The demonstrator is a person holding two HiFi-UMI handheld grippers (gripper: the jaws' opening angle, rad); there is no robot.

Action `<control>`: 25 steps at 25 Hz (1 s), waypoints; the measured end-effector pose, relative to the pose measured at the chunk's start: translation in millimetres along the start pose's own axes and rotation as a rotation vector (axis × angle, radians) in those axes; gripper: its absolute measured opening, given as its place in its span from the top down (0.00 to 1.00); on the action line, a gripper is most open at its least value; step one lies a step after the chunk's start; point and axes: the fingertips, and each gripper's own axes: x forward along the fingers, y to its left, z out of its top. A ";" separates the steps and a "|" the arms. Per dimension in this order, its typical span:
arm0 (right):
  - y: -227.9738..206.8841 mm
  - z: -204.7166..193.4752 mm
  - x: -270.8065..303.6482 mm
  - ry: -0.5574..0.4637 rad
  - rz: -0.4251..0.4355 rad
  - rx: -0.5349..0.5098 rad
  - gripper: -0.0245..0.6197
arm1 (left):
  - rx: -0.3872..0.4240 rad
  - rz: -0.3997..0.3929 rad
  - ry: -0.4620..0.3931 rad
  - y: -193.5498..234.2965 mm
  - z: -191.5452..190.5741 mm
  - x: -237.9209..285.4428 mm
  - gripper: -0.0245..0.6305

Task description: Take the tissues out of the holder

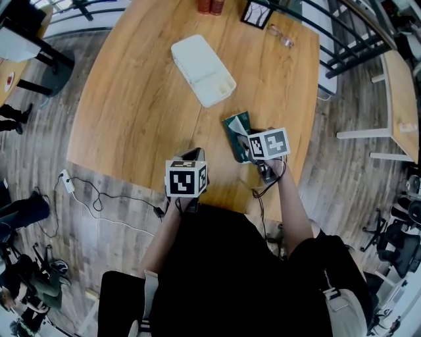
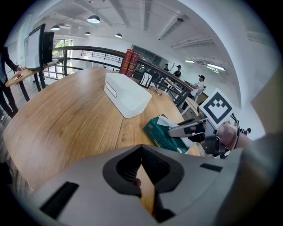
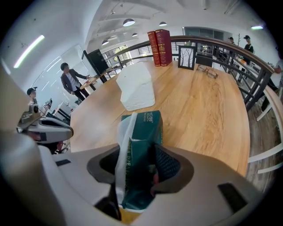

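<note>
A green tissue pack [image 1: 235, 128] lies on the wooden table [image 1: 131, 112], well apart from the white tissue holder [image 1: 202, 69] further back. My right gripper [image 1: 247, 148] is shut on the pack's near end. In the right gripper view the pack [image 3: 143, 132] fills the gap of that gripper [image 3: 139, 165], and a white tissue [image 3: 124, 132] sticks up from its left side. The holder [image 3: 137, 90] stands behind it. My left gripper [image 1: 192, 156] hovers near the table's front edge, shut and holding nothing [image 2: 142, 152]. Its view shows the pack [image 2: 161, 132] and the holder [image 2: 126, 95].
Red books [image 1: 212, 6], a framed picture [image 1: 256, 13] and a pair of glasses [image 1: 281, 36] sit at the table's far end. A dark railing [image 1: 355, 39] runs on the right. Cables [image 1: 99, 197] lie on the floor. People stand in the background [image 3: 70, 77].
</note>
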 end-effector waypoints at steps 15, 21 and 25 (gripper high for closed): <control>25.9 12.8 -56.7 -0.372 0.029 -0.068 0.54 | 0.024 0.008 0.011 -11.1 -4.7 1.2 0.95; 22.3 21.0 -111.4 -0.607 -0.018 0.007 0.67 | 0.049 0.003 -0.001 -15.9 -0.6 2.7 0.95; 22.7 11.7 -137.3 -0.678 -0.062 0.018 0.83 | 0.075 -0.006 -0.013 -22.2 4.7 -1.2 0.95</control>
